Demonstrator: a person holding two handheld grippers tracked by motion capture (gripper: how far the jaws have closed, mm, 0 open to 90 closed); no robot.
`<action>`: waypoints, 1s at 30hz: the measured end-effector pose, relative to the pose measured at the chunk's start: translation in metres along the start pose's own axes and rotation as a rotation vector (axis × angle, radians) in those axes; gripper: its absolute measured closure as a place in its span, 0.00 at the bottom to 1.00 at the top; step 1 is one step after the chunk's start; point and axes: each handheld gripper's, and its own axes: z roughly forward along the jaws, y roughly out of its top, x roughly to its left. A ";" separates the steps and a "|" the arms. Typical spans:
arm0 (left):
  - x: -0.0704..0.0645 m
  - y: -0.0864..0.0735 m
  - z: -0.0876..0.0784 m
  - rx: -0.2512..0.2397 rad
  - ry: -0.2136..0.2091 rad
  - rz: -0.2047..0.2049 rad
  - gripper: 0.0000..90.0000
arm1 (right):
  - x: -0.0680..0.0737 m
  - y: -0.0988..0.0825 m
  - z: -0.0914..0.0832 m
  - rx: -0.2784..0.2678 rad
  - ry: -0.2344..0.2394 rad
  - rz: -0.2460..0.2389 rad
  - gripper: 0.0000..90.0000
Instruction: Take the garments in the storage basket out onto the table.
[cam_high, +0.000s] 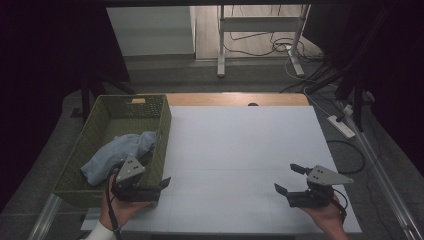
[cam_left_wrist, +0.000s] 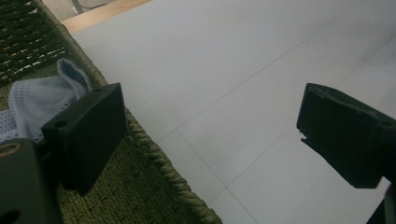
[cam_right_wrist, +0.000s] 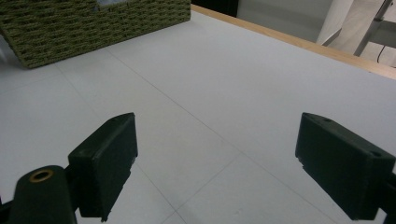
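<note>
High view: a white worktop (cam_high: 240, 165) with a green woven basket (cam_high: 162, 145) at its left edge.
Cloth: a light blue cloth (cam_high: 117, 155) lies crumpled inside the basket, one fold draped toward the near wall.
Progress: the cloth appears already put away, or not yet taken out; I cannot tell which.
Left tongs (cam_high: 161, 184): jaws wide, empty, straddling the basket's rim just beside the cloth.
Right tongs (cam_high: 290, 179): jaws wide, empty, above bare worktop, well apart from the basket.
</note>
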 end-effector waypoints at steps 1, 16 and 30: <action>0.000 0.000 0.000 0.000 0.000 -0.002 0.09 | 0.000 0.000 0.000 0.000 0.000 0.000 0.14; 0.000 0.002 0.000 0.005 -0.006 -0.002 0.08 | 0.000 -0.003 0.003 0.017 0.003 0.003 0.15; 0.000 0.002 0.001 0.014 -0.015 -0.002 0.08 | -0.001 -0.006 0.006 0.038 0.003 0.001 0.15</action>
